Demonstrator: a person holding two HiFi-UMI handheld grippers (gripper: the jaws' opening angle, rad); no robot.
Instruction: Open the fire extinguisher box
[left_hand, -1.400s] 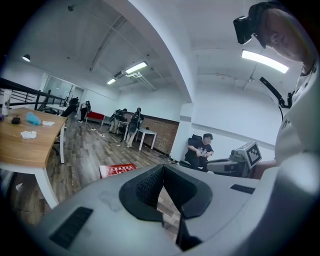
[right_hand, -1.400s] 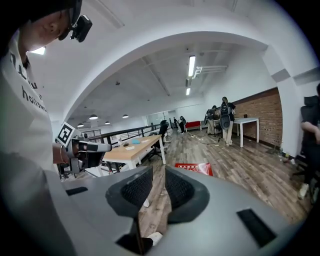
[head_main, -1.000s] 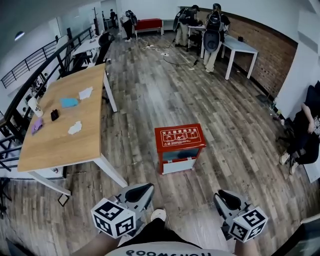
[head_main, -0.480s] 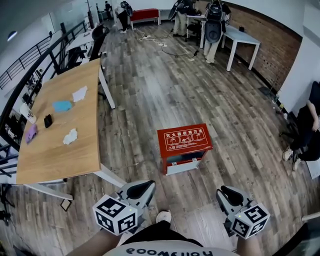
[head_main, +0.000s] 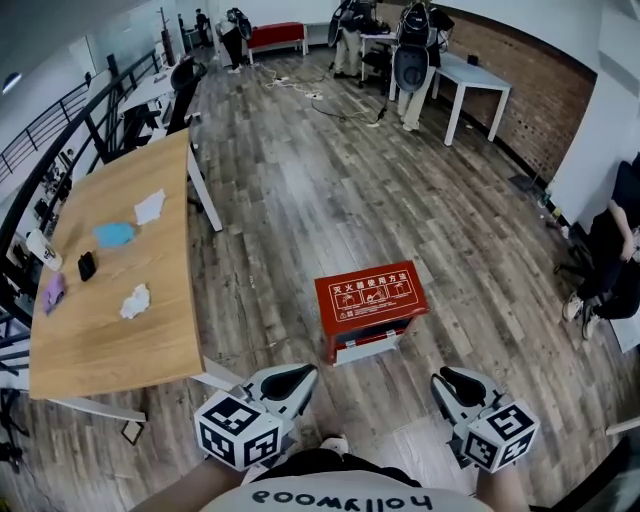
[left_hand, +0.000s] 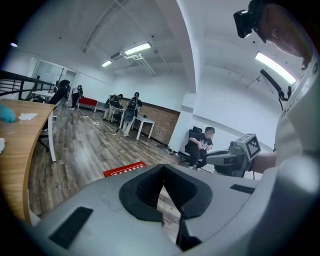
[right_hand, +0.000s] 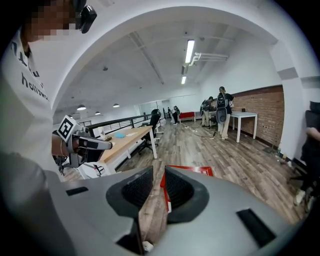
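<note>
Fire extinguisher box (head_main: 370, 305), red with white print on top, is seen closed on the wooden floor (head_main: 300, 200), right of the near end of the table (head_main: 100, 330). Compared with a second ago it is found closer and larger in the head view, so an approach is judged to be under way. No contact has been made. The left gripper (head_main: 288, 380), near left, is kept pinched together on nothing. The right gripper (head_main: 458, 384), near right, is held a slit apart and empty, with the box sighted through its gap. The box must still be reached before it can be opened.
</note>
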